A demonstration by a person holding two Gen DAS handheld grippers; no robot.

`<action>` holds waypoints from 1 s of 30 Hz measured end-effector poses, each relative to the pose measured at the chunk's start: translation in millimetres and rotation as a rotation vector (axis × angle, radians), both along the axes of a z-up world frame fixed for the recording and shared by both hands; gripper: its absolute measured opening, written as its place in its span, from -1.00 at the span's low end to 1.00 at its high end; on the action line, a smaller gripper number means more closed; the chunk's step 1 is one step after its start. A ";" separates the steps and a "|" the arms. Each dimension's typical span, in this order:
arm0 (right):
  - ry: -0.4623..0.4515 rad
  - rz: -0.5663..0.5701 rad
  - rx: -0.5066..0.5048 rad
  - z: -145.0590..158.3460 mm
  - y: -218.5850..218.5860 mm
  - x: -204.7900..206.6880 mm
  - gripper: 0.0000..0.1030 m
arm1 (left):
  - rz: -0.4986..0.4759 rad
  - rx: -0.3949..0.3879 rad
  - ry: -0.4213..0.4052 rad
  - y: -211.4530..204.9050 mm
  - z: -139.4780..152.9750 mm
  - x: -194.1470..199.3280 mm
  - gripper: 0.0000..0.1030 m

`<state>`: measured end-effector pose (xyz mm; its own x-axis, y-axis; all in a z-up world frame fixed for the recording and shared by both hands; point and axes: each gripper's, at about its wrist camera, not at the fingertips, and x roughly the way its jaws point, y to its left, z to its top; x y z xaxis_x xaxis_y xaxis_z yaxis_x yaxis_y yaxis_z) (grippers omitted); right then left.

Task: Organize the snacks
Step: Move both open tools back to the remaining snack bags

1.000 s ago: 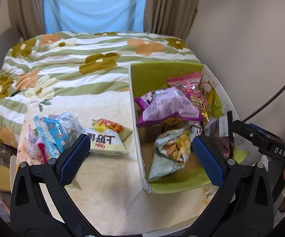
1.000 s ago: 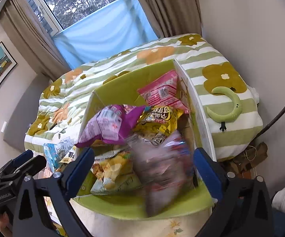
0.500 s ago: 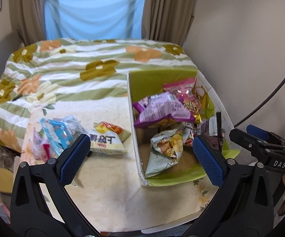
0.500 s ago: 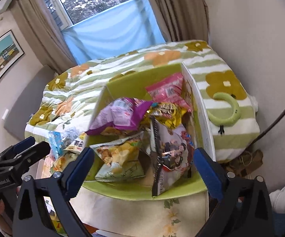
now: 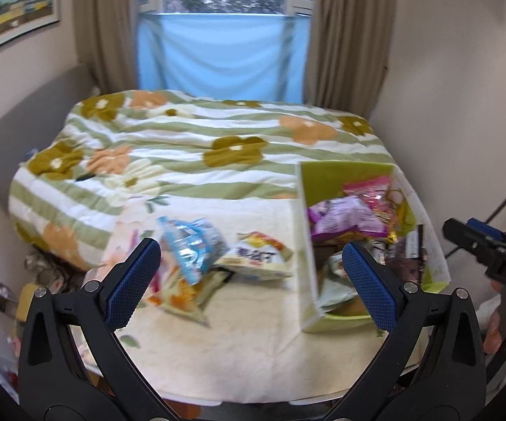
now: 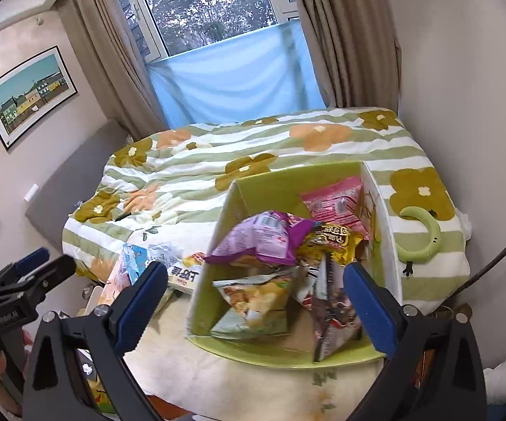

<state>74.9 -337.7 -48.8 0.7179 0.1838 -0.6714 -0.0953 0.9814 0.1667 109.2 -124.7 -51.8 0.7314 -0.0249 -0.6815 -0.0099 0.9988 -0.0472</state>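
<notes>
Both grippers, left (image 5: 253,277) and right (image 6: 256,301), gape wide and carry nothing. The box (image 6: 238,193) already has several bags; loose bags (image 5: 217,256) lie at its nine o'clock. Next, probably, the left fetches one.

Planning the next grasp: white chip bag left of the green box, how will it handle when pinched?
The white chip bag looks puffed with air, so probably light and squashy. Its glossy film may slip between pads. Lying flat on soft bedding, it likely slides rather than rolls.
</notes>
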 end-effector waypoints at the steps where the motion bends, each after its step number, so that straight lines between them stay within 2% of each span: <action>1: -0.007 0.012 -0.004 0.7 6.5 0.2 0.94 | 0.022 -0.004 -0.002 9.8 -1.6 -3.8 0.99; 8: 0.012 0.093 -0.016 -13.6 61.8 9.1 0.94 | 0.098 -0.010 0.031 68.4 -18.8 -13.9 0.99; 16: 0.082 0.098 -0.037 -50.6 136.7 24.7 0.94 | 0.103 -0.036 0.091 151.3 -43.1 -1.4 0.99; 24: 0.133 0.049 -0.064 -87.1 200.2 44.4 0.94 | 0.001 -0.053 0.194 218.7 -82.1 37.3 0.99; 30: 0.156 -0.001 -0.096 -112.5 234.5 63.3 0.94 | -0.126 -0.058 0.270 238.8 -122.9 69.9 0.99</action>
